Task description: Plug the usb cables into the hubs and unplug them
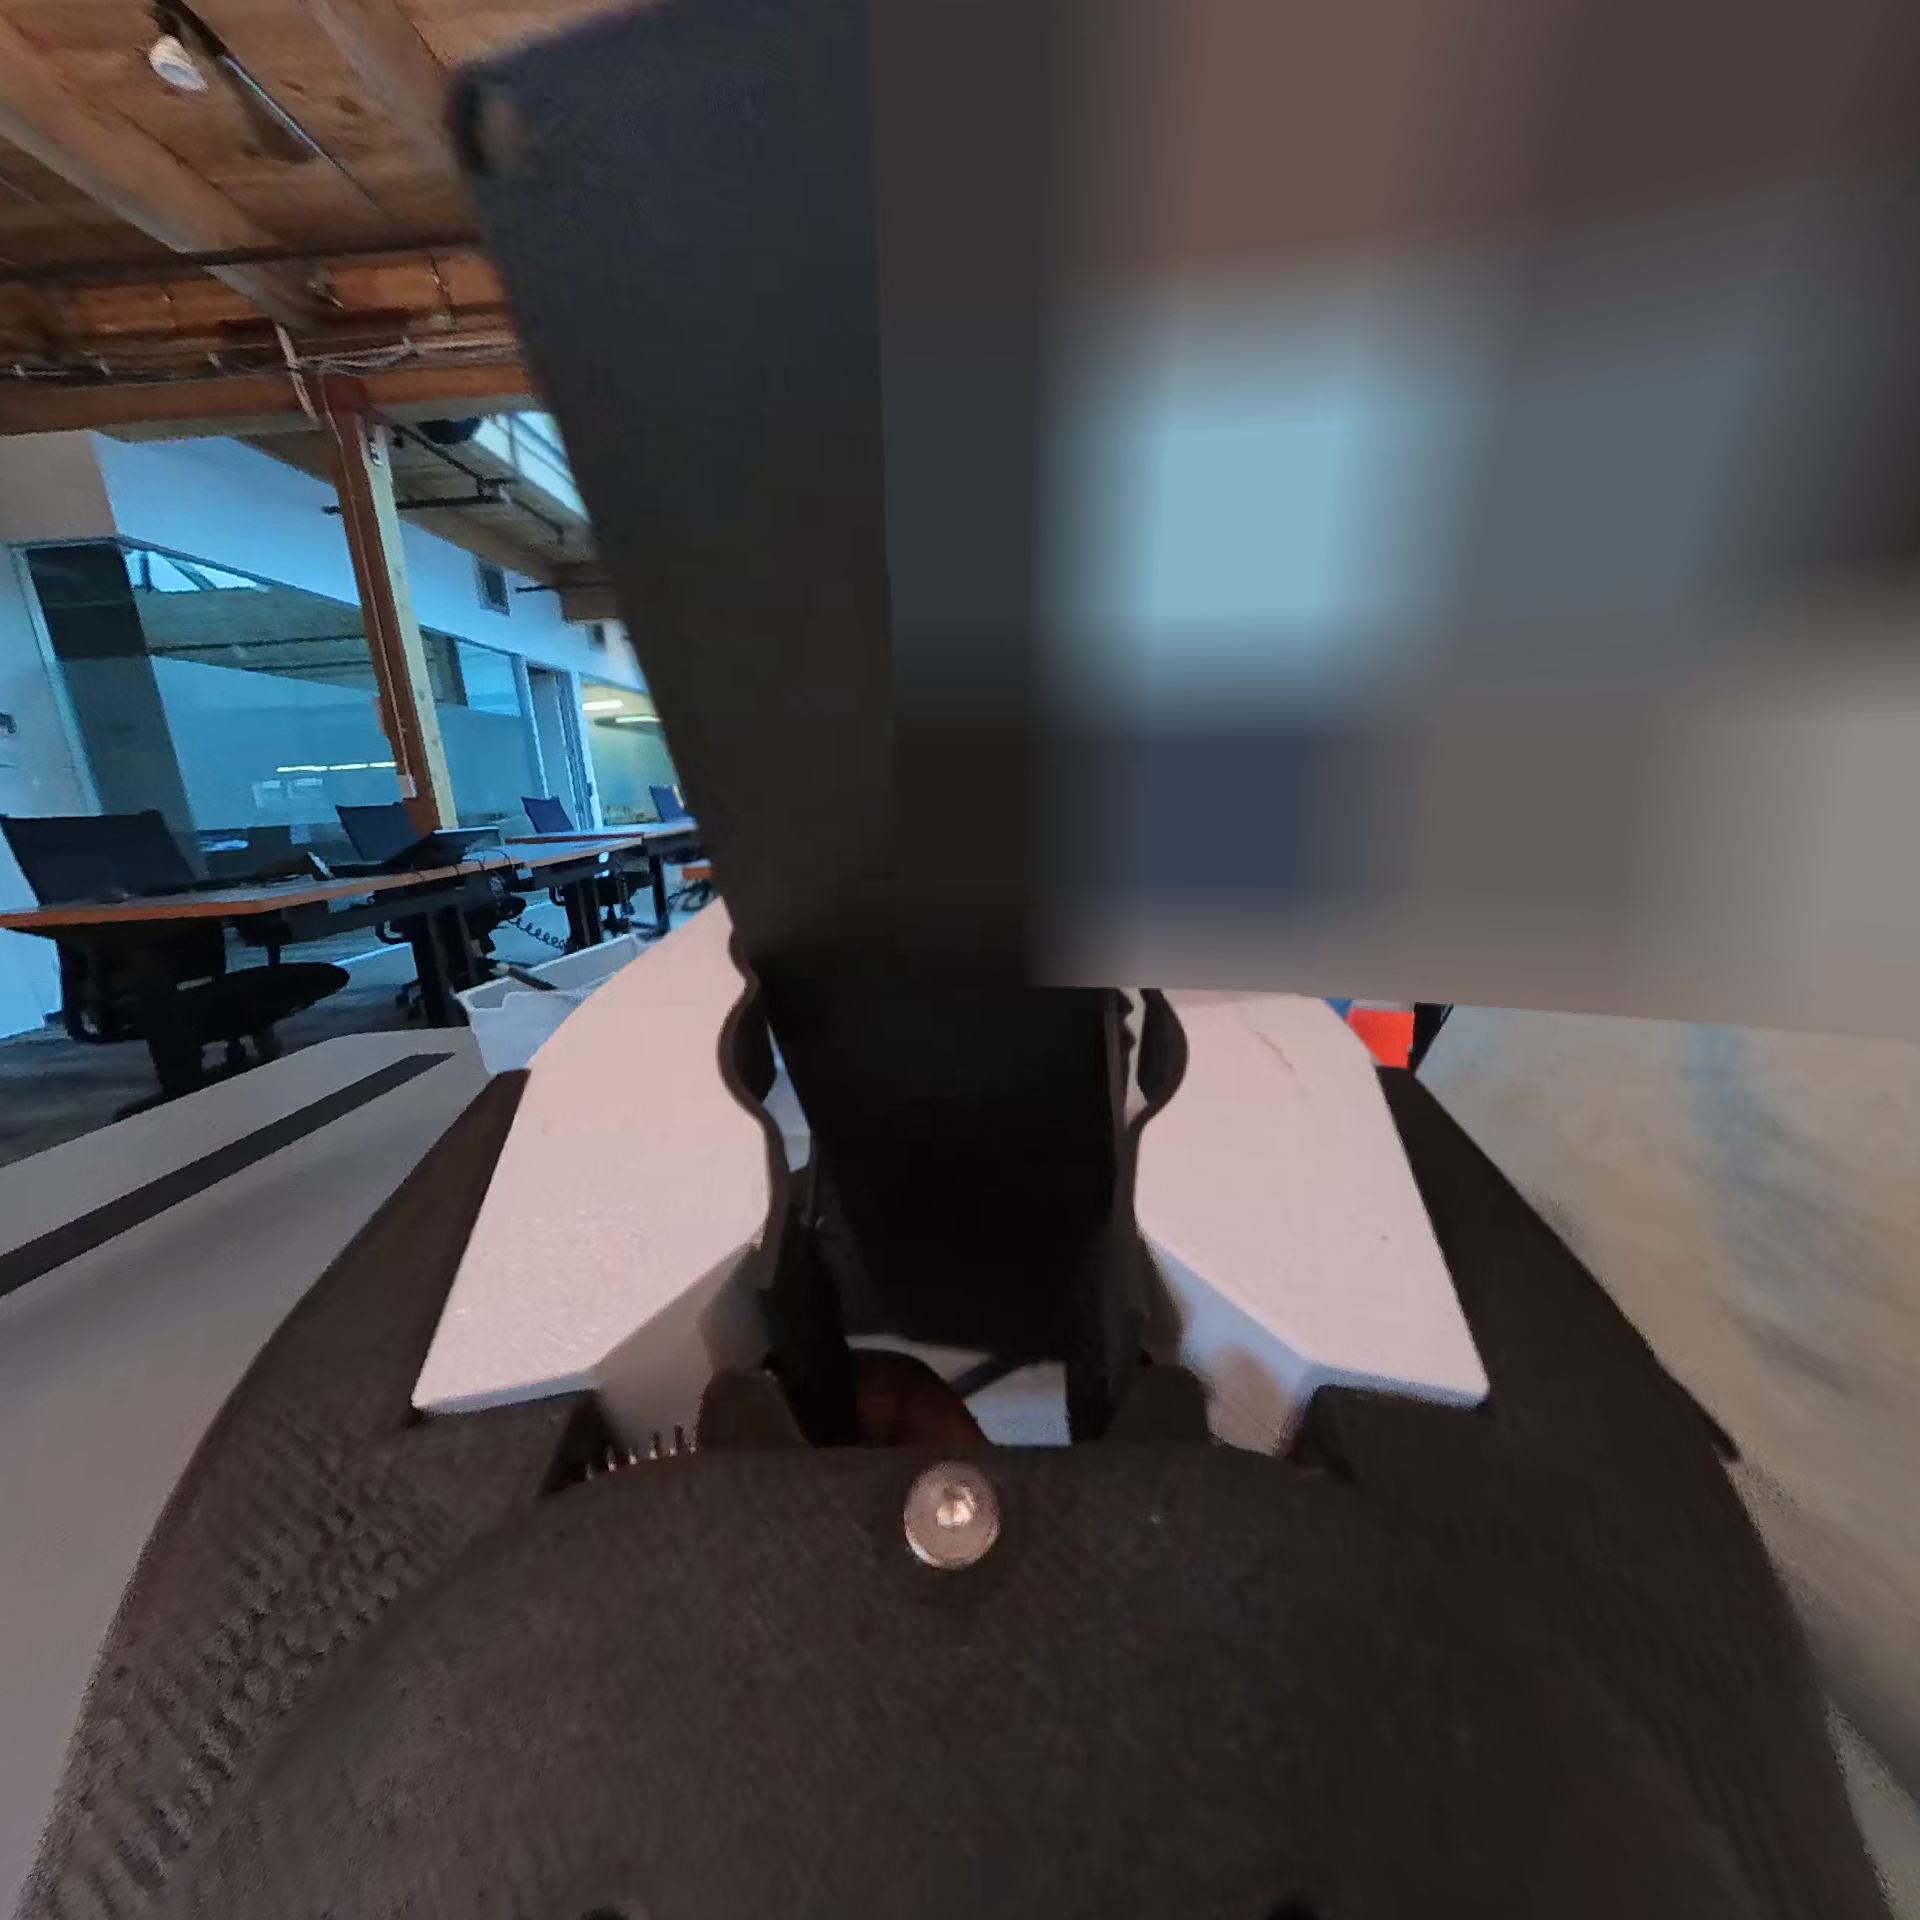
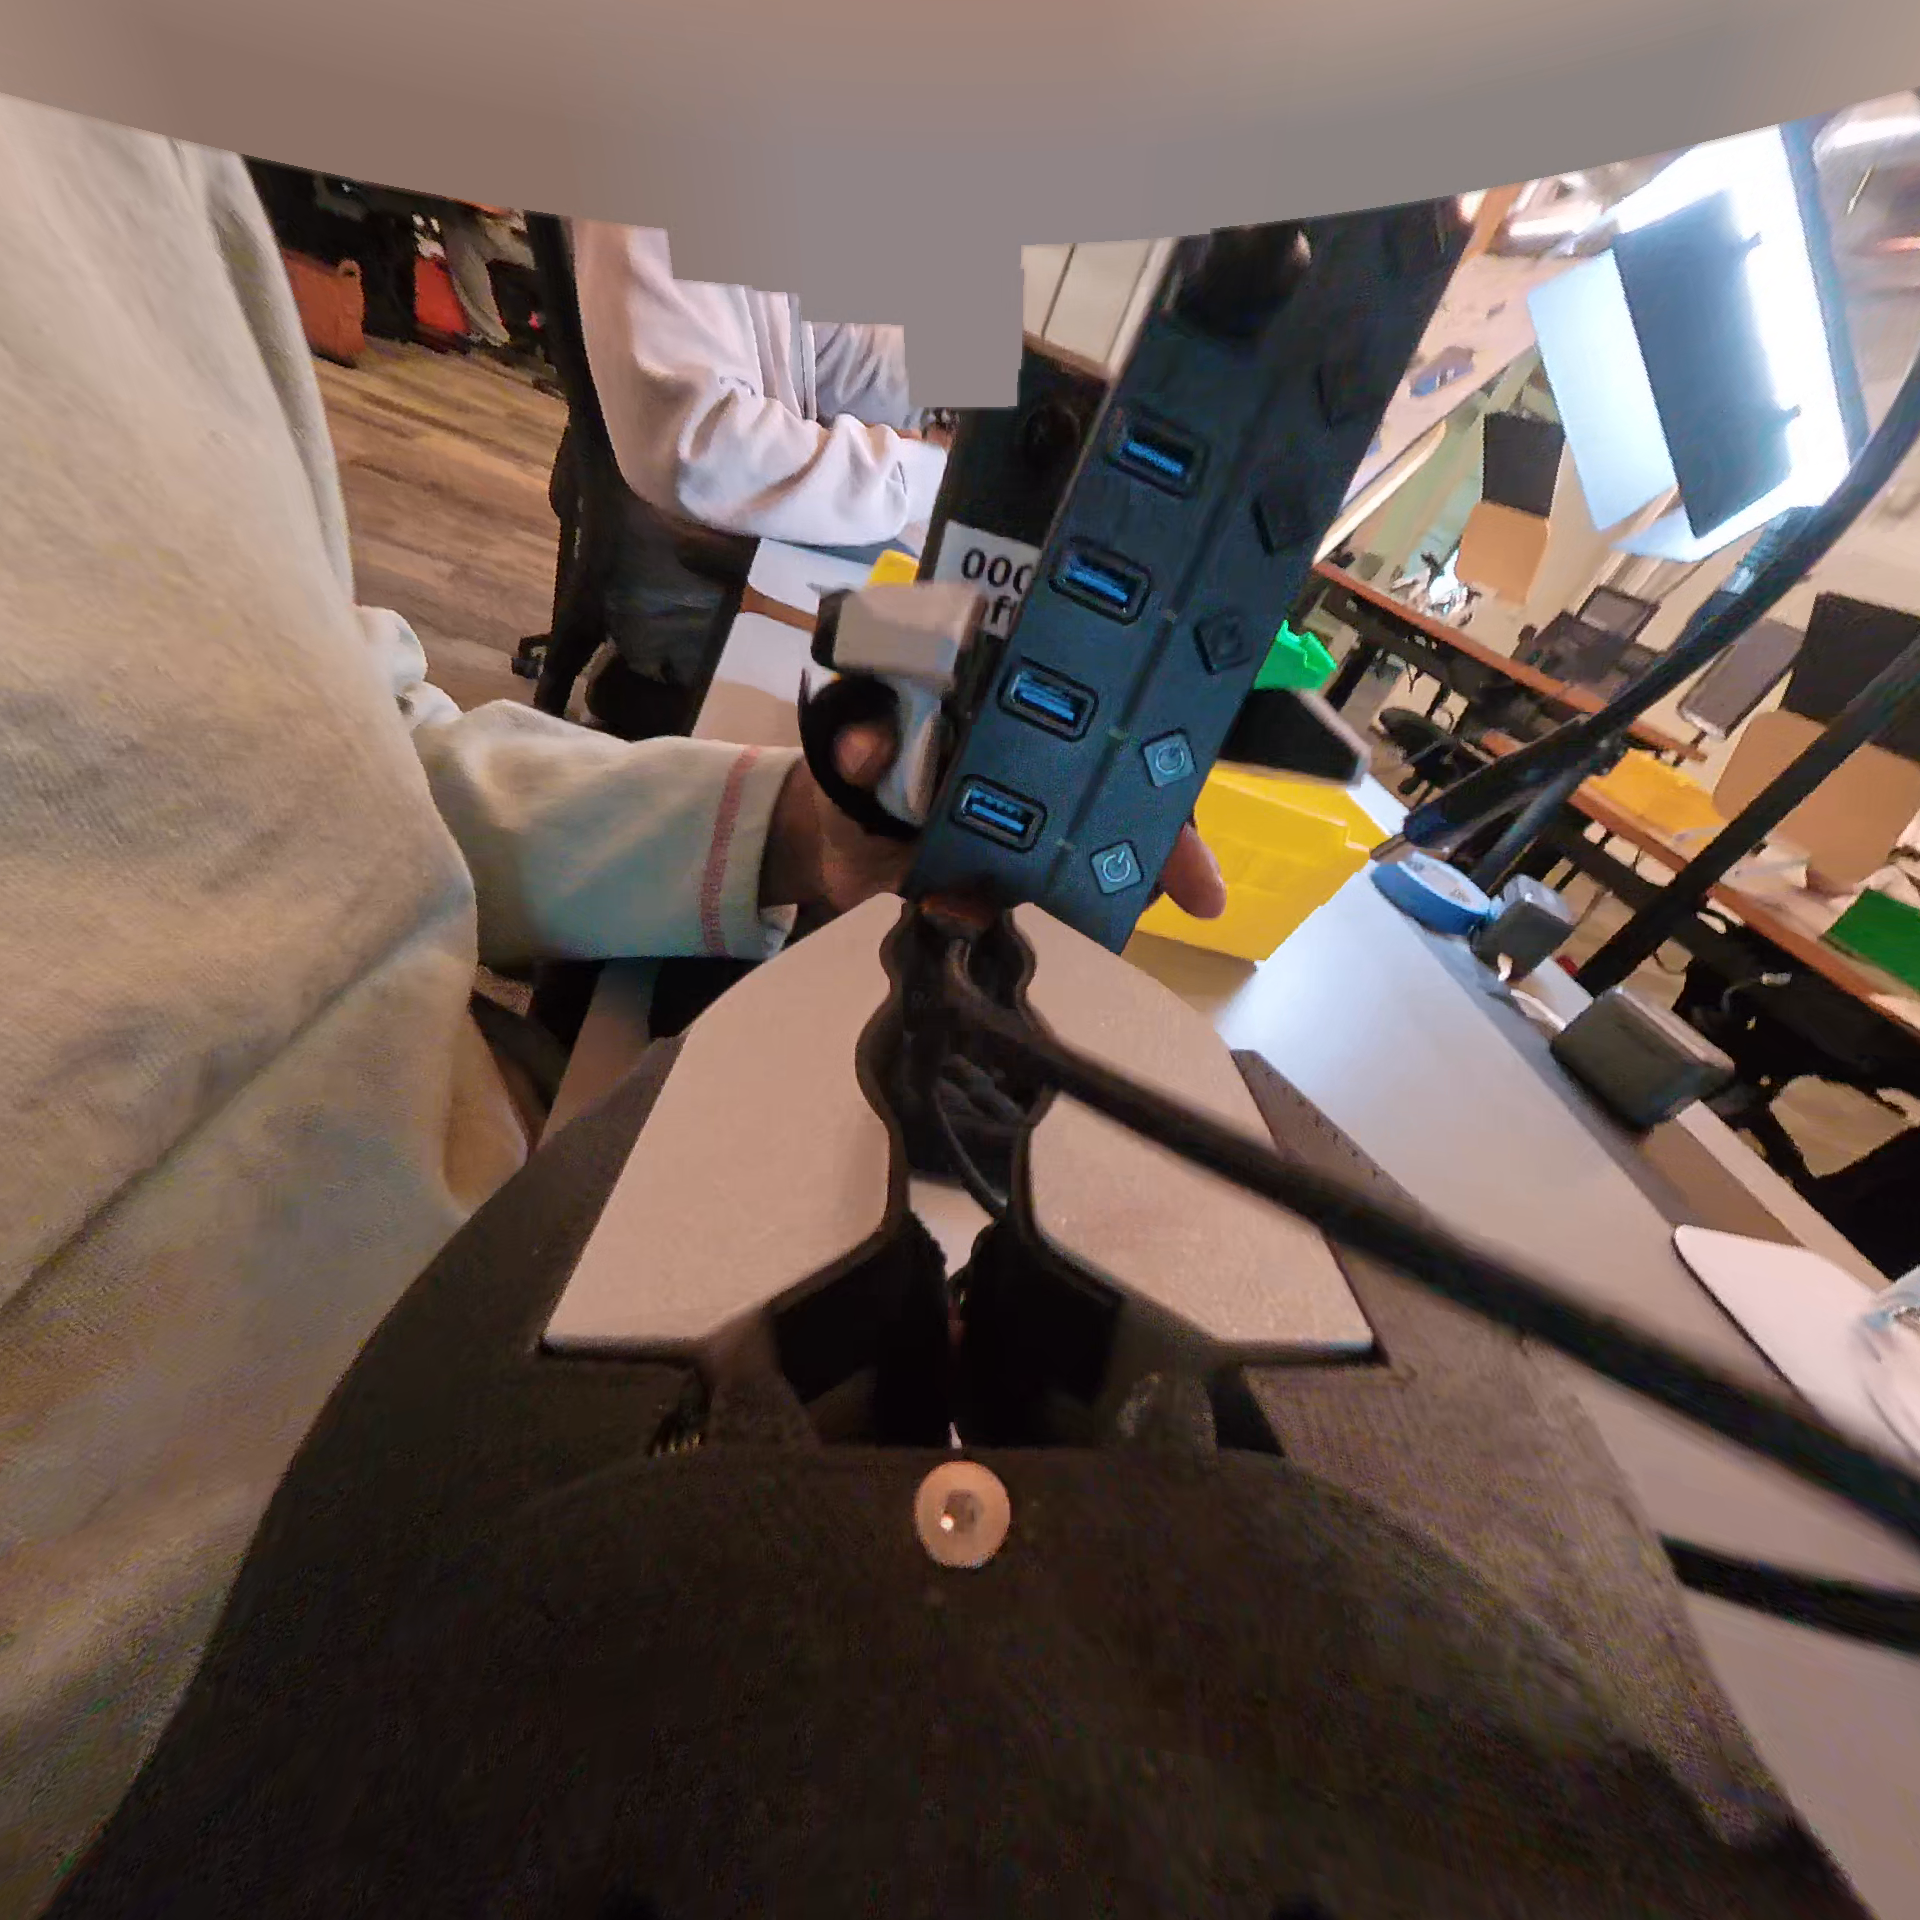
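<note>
Seemingly little is done yet: the hub (image 2: 1132,623), held upright by the left gripper (image 1: 951,1081) with its jaws pinching the hub's lower end, shows 4 blue ports, all empty. The right gripper (image 2: 951,971) has its jaws pressed on a black usb cable (image 2: 1351,1205) just below the hub, so every plugging and unplugging looks still ahead. Behind, a yellow bin (image 2: 1273,847) sits on the grey table (image 2: 1382,1029); I cannot tell its contents.

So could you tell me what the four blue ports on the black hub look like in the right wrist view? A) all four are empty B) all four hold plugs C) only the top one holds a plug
A: all four blue ports on the black hub show open, with no plug in any of them.
</note>
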Demonstrator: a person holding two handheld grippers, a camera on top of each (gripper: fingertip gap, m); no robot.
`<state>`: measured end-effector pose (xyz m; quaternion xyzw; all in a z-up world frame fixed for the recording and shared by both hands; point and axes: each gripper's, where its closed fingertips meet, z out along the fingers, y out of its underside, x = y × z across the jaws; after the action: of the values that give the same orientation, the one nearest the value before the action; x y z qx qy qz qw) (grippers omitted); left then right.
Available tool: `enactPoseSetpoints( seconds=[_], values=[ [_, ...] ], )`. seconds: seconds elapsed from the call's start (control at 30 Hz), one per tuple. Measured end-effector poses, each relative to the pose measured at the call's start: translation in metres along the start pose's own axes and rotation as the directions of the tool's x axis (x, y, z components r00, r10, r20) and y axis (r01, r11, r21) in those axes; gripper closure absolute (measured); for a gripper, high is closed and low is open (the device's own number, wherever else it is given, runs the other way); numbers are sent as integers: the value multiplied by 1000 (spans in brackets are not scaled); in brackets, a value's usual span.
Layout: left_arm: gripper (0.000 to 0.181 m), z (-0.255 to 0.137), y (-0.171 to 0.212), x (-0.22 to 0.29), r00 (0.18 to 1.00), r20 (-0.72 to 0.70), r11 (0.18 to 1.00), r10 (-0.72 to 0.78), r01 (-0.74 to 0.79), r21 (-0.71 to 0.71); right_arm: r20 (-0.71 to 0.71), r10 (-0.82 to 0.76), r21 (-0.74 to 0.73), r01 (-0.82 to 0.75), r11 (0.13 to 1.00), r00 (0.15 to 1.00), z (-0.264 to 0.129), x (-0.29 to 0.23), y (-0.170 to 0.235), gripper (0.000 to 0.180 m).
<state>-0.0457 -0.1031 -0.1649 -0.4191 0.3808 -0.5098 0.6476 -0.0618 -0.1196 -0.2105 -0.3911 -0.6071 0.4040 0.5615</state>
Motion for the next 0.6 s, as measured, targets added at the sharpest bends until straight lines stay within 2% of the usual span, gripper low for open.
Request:
enactPoseSetpoints(
  seconds=[0.07, 0.17, 0.3, 0.5, 0.6],
  values=[
    [105, 0, 2, 2, 1000, -6, 1000, 23, -23, -21, 6, -16, 30, 16, 999, 1000, 0, -2, -6, 165],
    [102, -1, 1, 9, 998, -56, 1000, -27, 26, -5, 15, -44, 50, 43, 998, 999, -1, -5, -9, 165],
    [107, -2, -2, 16, 992, -115, 999, -45, 47, 16, 36, -75, 64, 73, 995, 997, -1, -9, -10, 165],
    [109, 0, 13, 32, 982, -189, 998, 0, -11, -57, 64, -183, 106, 176, 979, 981, -5, -21, -24, 165],
    [114, 3, 13, 34, 980, -193, 998, 53, -60, -33, 67, -184, 134, 174, 976, 981, -4, -23, -34, 165]
  ],
)
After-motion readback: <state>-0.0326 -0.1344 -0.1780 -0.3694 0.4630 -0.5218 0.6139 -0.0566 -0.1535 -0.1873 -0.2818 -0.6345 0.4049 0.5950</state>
